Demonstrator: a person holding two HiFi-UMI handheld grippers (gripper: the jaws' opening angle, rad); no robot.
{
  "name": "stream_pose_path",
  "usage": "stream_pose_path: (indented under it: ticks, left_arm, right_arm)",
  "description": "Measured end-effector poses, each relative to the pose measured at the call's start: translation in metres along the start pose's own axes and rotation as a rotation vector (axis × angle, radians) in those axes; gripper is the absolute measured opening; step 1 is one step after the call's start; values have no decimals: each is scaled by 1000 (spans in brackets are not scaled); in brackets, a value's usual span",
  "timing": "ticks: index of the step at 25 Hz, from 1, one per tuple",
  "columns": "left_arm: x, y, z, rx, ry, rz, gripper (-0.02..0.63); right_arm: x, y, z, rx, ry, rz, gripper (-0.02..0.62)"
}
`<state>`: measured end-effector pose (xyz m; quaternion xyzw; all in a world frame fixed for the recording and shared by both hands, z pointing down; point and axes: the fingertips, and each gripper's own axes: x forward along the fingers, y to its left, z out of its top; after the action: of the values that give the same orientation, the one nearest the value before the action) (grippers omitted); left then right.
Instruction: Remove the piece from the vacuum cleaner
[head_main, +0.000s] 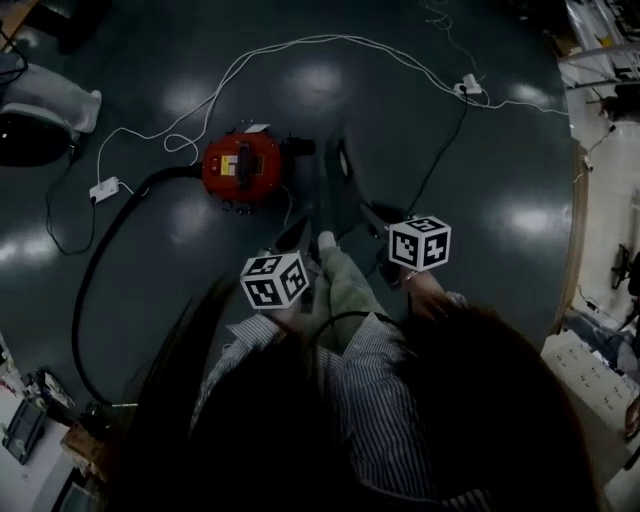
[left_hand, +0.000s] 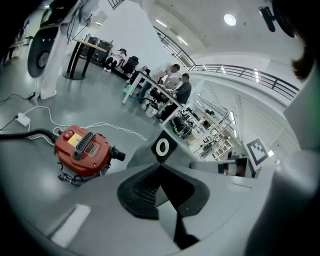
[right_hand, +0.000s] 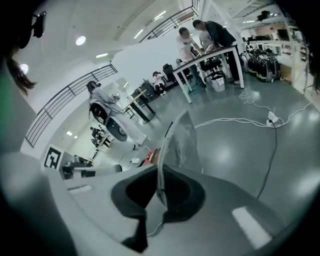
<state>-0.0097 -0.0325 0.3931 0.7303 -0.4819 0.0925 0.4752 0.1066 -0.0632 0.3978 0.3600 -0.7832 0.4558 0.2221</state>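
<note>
Your left gripper (left_hand: 162, 146) and right gripper (right_hand: 179, 122), both pressed together on nothing, hang above the floor (head_main: 420, 110); the vacuum cleaner (head_main: 243, 170) sits well ahead. Its piece, possibly the black hose (left_hand: 22, 135), may drag the body if yanked.

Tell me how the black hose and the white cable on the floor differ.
The black hose is thick; the white cable is thin. The black hose joins the red vacuum cleaner and sweeps in one curve; the white cable loops loosely past it. Both lie on the dark floor.
</note>
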Motion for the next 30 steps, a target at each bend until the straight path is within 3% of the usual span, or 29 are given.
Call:
stream_pose_path:
  ticks: [5, 10, 17, 30]
  left_arm:
    - [-47, -50, 62, 60, -73, -34, 3]
    - [-75, -76, 101, 68, -171, -29, 3]
    - [-93, -72, 94, 63, -199, 2, 3]
    - [-88, -69, 86, 99, -152, 19, 3]
  right_arm:
    - [-62, 82, 44, -49, -101, 112, 19]
    - [-87, 137, 72, -116, -185, 179, 20]
    - [-90, 154, 72, -76, -244, 212, 20]
    - [-77, 154, 64, -126, -189, 198, 20]
